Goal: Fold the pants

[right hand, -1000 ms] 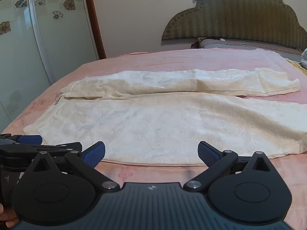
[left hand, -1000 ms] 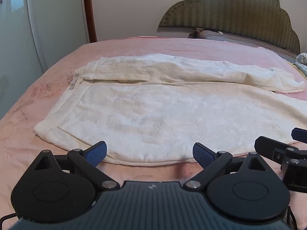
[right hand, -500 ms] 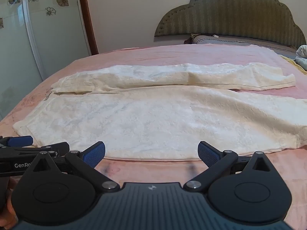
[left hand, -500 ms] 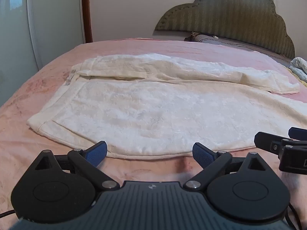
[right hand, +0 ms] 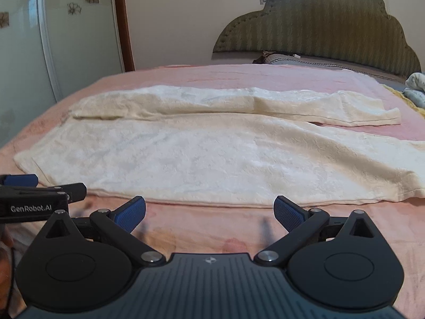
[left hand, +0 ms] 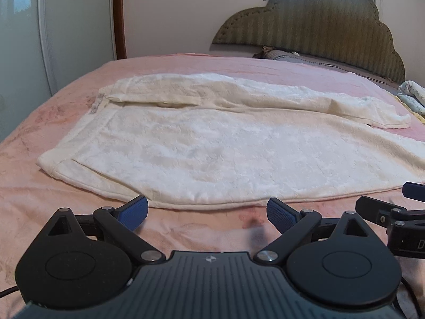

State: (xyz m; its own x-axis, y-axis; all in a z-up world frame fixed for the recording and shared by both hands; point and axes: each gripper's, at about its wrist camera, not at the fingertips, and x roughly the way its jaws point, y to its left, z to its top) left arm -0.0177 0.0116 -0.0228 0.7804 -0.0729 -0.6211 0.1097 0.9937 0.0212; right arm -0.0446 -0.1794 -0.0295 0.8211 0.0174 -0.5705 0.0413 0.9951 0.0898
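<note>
Cream fleece pants (left hand: 212,143) (right hand: 212,156) lie spread flat across a pink bed, waistband at the left, both legs running right; the far leg ends in a cuff (right hand: 385,118). My left gripper (left hand: 207,212) is open, low over the blanket just short of the pants' near edge, with nothing between its blue pads. My right gripper (right hand: 209,212) is also open and holds nothing, hovering in front of the near leg's lower edge. Each gripper shows in the other's view: the right one (left hand: 398,212) at the right edge, the left one (right hand: 39,188) at the left edge.
The pink blanket (left hand: 32,186) covers the bed. A green padded headboard (left hand: 318,21) and a pillow (right hand: 287,59) stand at the far end. Bundled cloth (left hand: 414,93) lies at the right edge. A glass door (right hand: 66,40) stands on the left.
Both grippers have dropped lower and edged closer to the pants' near edge. Their fingers stay spread as before, and the pants have not moved.
</note>
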